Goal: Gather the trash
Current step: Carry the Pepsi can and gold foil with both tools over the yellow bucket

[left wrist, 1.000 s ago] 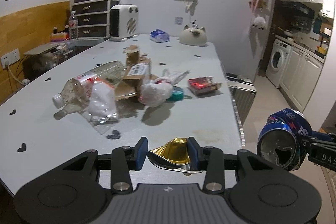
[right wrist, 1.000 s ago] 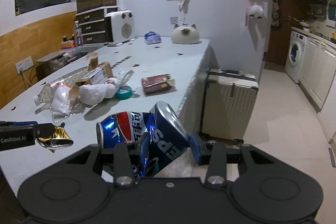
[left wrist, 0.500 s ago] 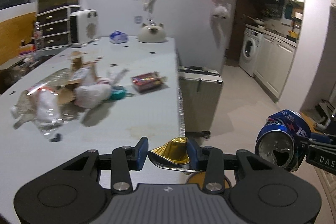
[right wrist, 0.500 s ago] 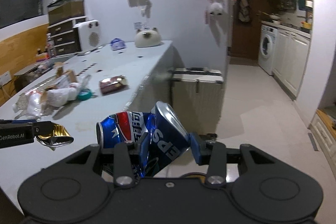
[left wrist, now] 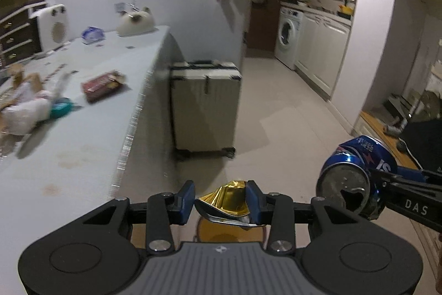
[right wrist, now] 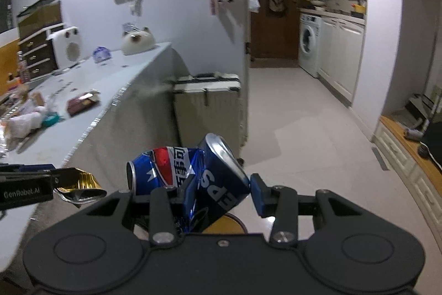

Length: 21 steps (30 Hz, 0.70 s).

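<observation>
My left gripper point(left wrist: 220, 202) is shut on a crumpled gold foil wrapper point(left wrist: 229, 198), carried past the table's right edge over the floor. A crushed blue Pepsi can point(right wrist: 199, 176) sits bent between the pads of my right gripper point(right wrist: 221, 191), which is shut on it. The can point(left wrist: 356, 176) also shows at lower right in the left wrist view, and the gold wrapper point(right wrist: 80, 184) at lower left in the right wrist view. Directly below both grippers is a round yellow-brown opening point(left wrist: 221, 231), point(right wrist: 226, 226), mostly hidden. More trash lies on the table point(left wrist: 91, 143): a white plastic bag point(left wrist: 25, 112), a red packet point(left wrist: 102, 86).
A beige suitcase point(left wrist: 205, 107) stands on the floor against the table's end. Beyond it the tiled floor point(right wrist: 304, 129) runs to a washing machine point(left wrist: 288, 36) and white cabinets. A heater point(left wrist: 52, 26) and a cat-shaped object point(left wrist: 135, 24) sit at the table's far end.
Both grippers have swung right, off the table and out over the floor, keeping the wrapper and the can. The pile of trash has slid to the left edge of both views.
</observation>
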Tool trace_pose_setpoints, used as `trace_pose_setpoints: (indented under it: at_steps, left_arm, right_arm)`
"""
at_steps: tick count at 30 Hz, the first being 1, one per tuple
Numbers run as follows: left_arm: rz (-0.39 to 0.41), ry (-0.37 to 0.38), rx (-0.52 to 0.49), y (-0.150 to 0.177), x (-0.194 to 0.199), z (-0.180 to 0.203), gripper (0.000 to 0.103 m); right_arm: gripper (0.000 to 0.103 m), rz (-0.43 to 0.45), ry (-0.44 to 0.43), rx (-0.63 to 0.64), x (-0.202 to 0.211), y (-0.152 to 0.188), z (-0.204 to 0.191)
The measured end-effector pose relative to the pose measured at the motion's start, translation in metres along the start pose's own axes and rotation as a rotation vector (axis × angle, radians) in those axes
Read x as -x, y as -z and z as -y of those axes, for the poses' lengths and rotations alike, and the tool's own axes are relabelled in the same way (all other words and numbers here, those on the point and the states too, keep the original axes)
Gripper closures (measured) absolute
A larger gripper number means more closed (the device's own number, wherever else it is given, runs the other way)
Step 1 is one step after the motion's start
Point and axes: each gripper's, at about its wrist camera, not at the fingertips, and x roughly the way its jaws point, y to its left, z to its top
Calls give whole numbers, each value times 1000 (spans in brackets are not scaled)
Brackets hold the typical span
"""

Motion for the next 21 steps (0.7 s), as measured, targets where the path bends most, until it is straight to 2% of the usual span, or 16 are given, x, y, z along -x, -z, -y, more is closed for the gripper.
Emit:
trace_pose_setpoints:
  at_steps: [6,10,21]
  left_arm:
    - [-63,13,-2,14,-44,25,62]
    - [-135,23,8,29,-82,32,62]
    - [-323,-4,21,71,-212,31,62]
  right_arm:
    - [60,-48,48,-29,-24,16,31]
    - [60,-91,65,-43,-48,30,46]
    - [60,-266,82,-75,-155,73,68]
